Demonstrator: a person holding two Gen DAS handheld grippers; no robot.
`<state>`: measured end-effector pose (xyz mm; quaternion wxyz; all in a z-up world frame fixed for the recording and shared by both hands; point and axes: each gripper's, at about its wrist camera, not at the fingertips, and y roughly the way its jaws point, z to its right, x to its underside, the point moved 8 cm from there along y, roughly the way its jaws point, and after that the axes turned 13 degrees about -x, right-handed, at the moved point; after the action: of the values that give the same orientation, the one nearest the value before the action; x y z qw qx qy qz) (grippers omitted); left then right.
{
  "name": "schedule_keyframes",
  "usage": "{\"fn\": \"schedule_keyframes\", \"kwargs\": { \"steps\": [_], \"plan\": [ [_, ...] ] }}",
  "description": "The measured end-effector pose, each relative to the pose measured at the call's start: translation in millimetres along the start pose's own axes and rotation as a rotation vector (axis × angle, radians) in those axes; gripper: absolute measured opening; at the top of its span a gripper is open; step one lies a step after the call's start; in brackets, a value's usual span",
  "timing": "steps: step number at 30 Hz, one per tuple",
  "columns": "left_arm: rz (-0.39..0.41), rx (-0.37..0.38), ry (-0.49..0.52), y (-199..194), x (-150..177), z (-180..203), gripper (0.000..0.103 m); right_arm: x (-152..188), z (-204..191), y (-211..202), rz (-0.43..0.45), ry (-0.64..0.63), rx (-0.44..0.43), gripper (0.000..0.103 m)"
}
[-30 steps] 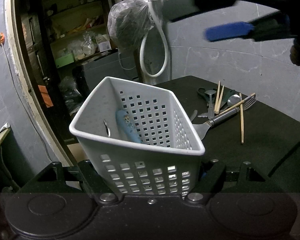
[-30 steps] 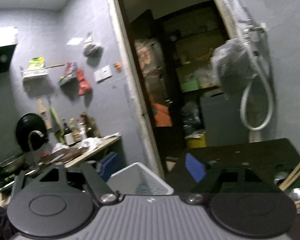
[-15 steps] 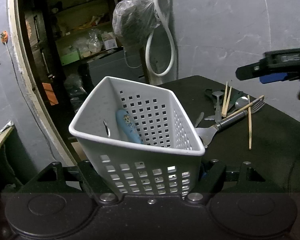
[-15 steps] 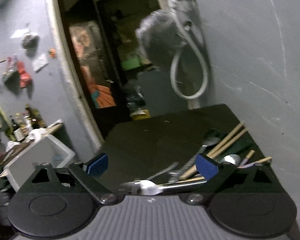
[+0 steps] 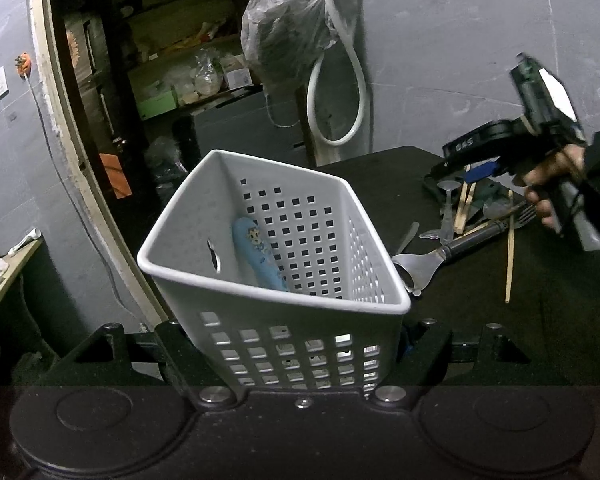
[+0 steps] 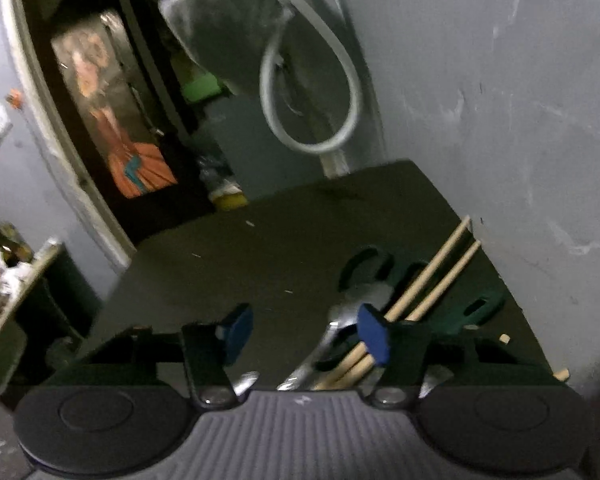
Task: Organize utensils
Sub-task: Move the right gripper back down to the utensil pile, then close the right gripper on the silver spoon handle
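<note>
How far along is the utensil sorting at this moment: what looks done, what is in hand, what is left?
Done: one blue-handled utensil lies inside the white basket, which the left gripper clamps. In hand: nothing yet; the right gripper is over the pile, jaws closing, pads not pressing anything. Left: chopsticks, a fork, spoons, a black-handled server and dark green pieces on the table.

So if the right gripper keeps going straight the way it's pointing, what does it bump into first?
Probably the metal spoon lying in the utensil pile, with the wooden chopsticks just beside it. The right gripper is closing, nothing pinched yet. Depth is hard to judge here.
</note>
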<state>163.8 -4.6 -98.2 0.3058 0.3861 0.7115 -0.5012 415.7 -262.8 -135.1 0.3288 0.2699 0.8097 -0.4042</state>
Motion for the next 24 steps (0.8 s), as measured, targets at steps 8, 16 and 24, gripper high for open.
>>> {"fn": "schedule_keyframes", "kwargs": {
  "steps": [8, 16, 24],
  "plan": [
    [-0.007, -0.003, 0.003, 0, -1, 0, 0.080, -6, 17, 27, -0.036, 0.027, 0.075, 0.061],
    [-0.011, -0.005, 0.007, 1, -2, 1, 0.080, -3, 16, 35, -0.056, -0.004, 0.121, 0.061],
    [-0.009, -0.007, 0.007, 0, -1, 1, 0.080, 0, 21, 30, -0.051, 0.025, 0.142, 0.044]
  ]
}}
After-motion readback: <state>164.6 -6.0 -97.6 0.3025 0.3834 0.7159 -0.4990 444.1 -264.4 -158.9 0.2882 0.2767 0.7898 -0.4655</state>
